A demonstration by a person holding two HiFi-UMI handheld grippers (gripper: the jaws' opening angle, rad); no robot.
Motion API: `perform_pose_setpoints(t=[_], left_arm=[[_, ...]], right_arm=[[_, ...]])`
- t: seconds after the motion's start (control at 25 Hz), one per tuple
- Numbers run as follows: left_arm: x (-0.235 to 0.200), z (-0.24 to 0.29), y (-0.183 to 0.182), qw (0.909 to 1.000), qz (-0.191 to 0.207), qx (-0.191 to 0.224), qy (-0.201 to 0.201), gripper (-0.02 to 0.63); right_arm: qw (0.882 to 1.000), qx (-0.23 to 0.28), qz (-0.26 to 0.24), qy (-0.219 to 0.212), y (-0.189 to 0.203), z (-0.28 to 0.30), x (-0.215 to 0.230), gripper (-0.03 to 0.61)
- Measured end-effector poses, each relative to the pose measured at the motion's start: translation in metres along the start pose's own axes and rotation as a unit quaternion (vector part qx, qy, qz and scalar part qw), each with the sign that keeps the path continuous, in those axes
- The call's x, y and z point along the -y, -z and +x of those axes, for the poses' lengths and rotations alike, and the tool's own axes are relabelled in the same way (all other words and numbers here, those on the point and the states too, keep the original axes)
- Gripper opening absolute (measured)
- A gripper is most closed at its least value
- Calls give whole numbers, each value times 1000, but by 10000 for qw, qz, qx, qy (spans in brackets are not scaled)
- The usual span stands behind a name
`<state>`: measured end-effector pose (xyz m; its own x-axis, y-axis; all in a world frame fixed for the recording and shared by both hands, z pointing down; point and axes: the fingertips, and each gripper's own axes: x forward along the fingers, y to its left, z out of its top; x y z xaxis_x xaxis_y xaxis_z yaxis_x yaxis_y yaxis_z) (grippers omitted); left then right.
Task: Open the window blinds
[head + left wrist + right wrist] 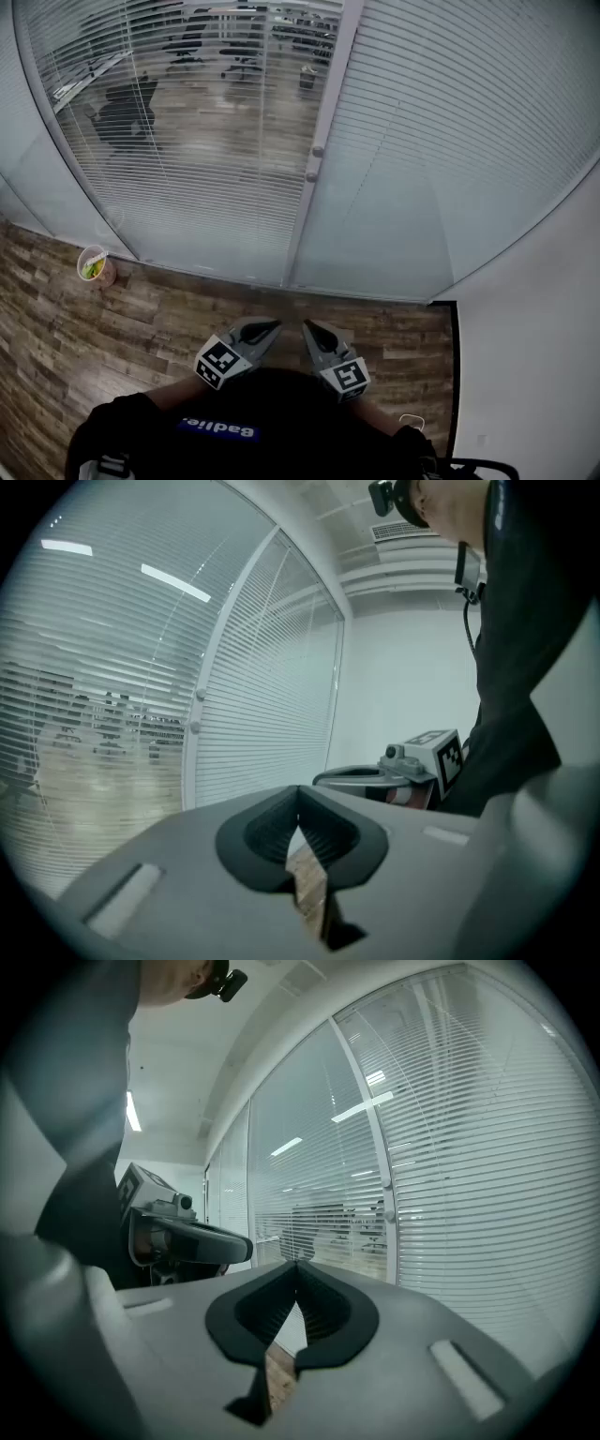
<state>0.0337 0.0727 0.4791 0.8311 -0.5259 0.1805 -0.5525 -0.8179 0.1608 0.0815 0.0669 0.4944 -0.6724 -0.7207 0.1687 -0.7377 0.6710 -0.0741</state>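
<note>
Two panes of a glass wall carry white slatted blinds. The left blind [206, 141] has its slats turned so that an office shows through. The right blind [459, 141] is turned closed and looks opaque. On the white post between them sit two small knobs [316, 152], which also show as knobs [199, 696] in the left gripper view and knobs [386, 1183] in the right gripper view. My left gripper [273, 327] and right gripper [307, 327] are held side by side low in front of my body, well short of the glass. Both are shut and hold nothing.
A paper cup [95, 265] with something green in it stands on the wood floor [141, 328] by the left pane. A white wall [534, 356] closes the right side. In each gripper view the other gripper shows beside its own: the right gripper [412, 766] and the left gripper [183, 1234].
</note>
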Motion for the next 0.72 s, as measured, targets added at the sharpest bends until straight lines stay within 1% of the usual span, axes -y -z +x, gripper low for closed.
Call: perform_pose_setpoints(t=[0.12,0.32,0.52,0.72], left_arm=[[-2,4,0,10000,11,-12,2,0],[-4,9,9,10000,13,-45,-23,0],[-3,13,1,10000,-17,-64,-65,0],[0,28,2,9999,13,-74,-138,0]], right_arm=[[9999,-3,-122,17,0,1,5,2],[9998,84,-167,6,8,3,10,2],[9994,288,-141,-99,-12,2,8,3],[9994,237,-174,-171,-3,-3,25,3]])
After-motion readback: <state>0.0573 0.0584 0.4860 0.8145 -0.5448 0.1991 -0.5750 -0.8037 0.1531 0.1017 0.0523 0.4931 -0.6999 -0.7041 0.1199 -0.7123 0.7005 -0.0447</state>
